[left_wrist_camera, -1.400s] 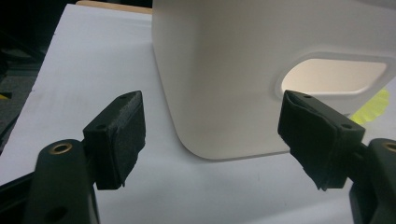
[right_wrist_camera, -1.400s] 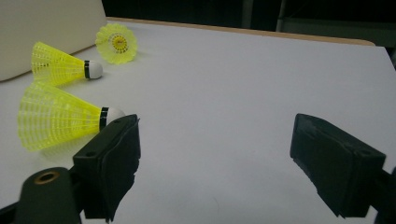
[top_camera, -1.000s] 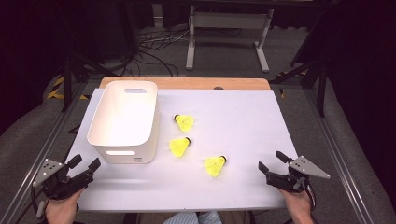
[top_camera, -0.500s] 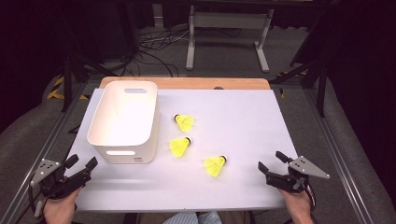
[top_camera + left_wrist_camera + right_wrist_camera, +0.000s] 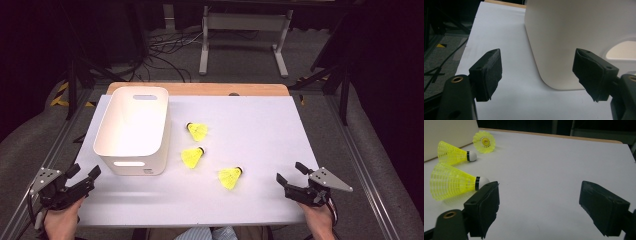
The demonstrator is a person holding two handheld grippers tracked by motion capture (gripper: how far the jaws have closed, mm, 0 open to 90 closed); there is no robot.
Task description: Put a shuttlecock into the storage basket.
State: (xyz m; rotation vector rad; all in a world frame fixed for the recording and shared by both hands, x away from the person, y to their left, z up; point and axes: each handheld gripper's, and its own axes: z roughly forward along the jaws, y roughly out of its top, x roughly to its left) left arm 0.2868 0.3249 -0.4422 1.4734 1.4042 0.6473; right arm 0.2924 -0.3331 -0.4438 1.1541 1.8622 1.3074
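Note:
A white plastic bin (image 5: 131,161) with handle slots stands at the table's left. Three yellow shuttlecocks lie to its right: one far (image 5: 198,131), one in the middle (image 5: 191,157), one near (image 5: 229,177). My left gripper (image 5: 85,171) is open at the near left corner and points at the bin's front corner (image 5: 574,37), with nothing between its jaws (image 5: 537,66). My right gripper (image 5: 290,172) is open at the near right, empty. In its view (image 5: 539,195) the nearest shuttlecock (image 5: 451,182) lies just beyond the left jaw, and the other two (image 5: 452,155) (image 5: 484,142) lie farther off.
A white sheet (image 5: 250,125) covers the tabletop, and a wooden strip (image 5: 200,89) shows along the far edge. Cables and a metal stand (image 5: 240,35) are on the floor beyond. Bare sheet stretches between the shuttlecocks and the right gripper.
My left gripper has drifted slightly left toward the table's near corner. The right gripper, the bin and the shuttlecocks have not moved.

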